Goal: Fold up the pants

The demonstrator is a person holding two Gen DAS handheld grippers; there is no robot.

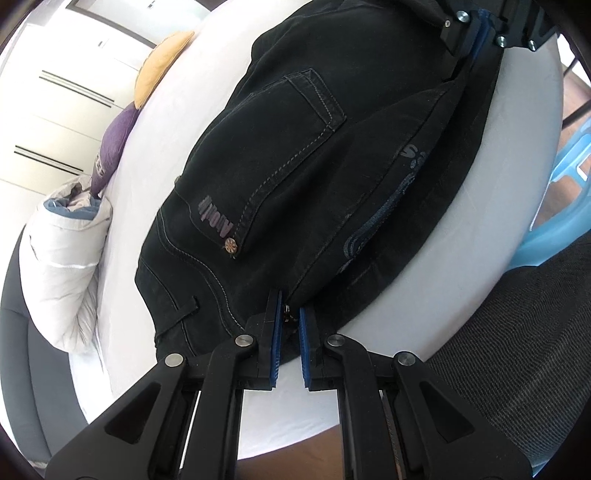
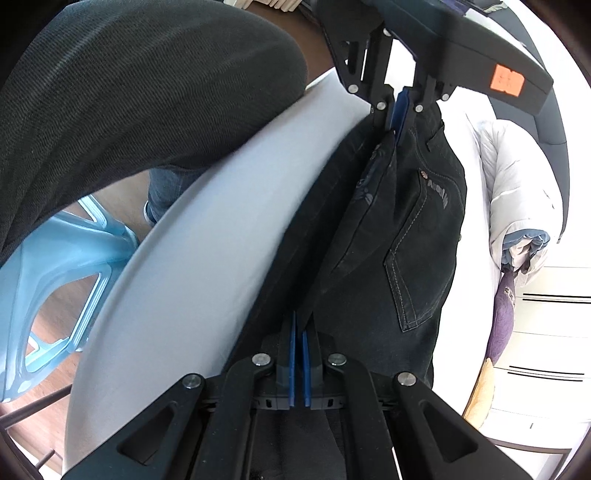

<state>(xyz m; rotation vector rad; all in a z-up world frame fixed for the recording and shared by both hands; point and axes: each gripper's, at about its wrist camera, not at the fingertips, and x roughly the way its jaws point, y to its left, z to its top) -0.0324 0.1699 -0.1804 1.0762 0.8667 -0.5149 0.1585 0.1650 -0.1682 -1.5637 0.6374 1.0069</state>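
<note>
Black denim pants lie on a white bed, back pocket with grey stitching facing up. My left gripper is shut on the waistband edge of the pants, its blue pads pinching the fabric near a button. My right gripper is shut on a fold of the pants at the other end. Each gripper shows in the other's view: the right gripper at the top of the left wrist view, the left gripper at the top of the right wrist view. The pants stretch between them near the bed's edge.
A white puffer jacket, a purple cushion and a yellow cushion lie on the far side of the bed. A light blue plastic stool stands on the wooden floor beside the bed. The person's dark sleeve is close by.
</note>
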